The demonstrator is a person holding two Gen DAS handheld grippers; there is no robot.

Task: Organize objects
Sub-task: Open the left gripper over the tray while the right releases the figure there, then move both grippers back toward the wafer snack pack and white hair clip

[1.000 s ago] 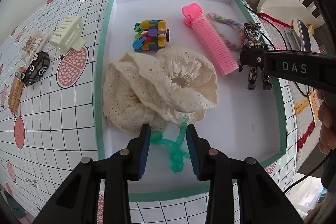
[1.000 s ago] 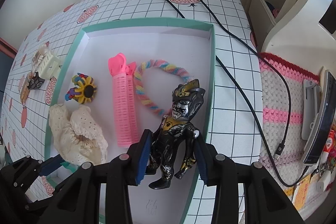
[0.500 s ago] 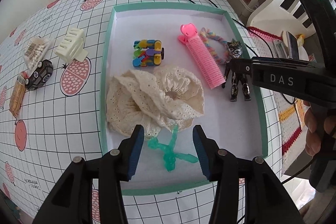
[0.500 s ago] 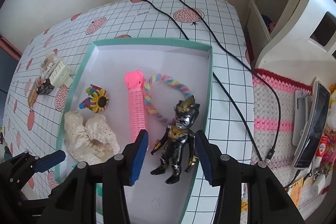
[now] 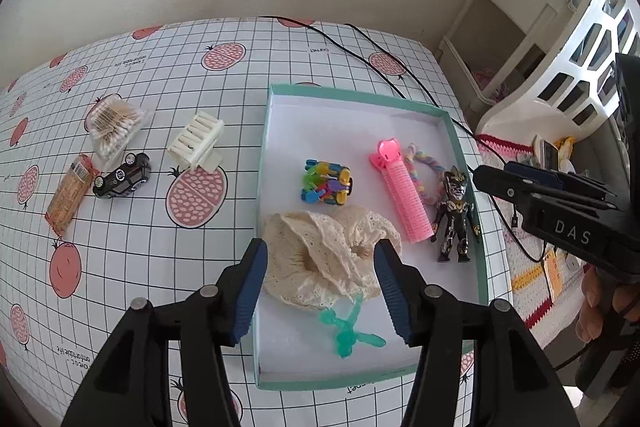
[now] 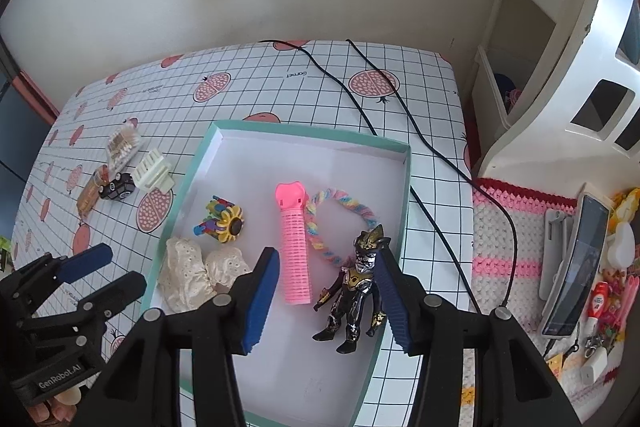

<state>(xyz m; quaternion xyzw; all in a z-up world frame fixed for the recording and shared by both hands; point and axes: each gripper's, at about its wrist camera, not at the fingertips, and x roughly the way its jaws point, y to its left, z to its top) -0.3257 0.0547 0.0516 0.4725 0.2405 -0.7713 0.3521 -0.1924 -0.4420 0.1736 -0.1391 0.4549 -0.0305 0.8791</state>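
Both grippers hang above the tray (image 5: 482,259), jaws opening and holding nothing. 4 items lie left of the tray; the left gripper (image 5: 320,287) is nearer than the right gripper (image 6: 328,297).

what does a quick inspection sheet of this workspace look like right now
surface: table with grid and pomegranate-print cover; teal-rimmed tray on it.
job's things: in the tray, cream lace scrunchie, green figure, colourful block toy, pink hair roller, pastel rope ring, dark action figure. Outside it, claw clip, toy car, cotton swabs, snack packet.
clutter: phone, small items on the crochet mat.
grippers: left tool, right tool both opening, holding nothing.
cables: two black cables past the tray.
surroundings: wall, white furniture.
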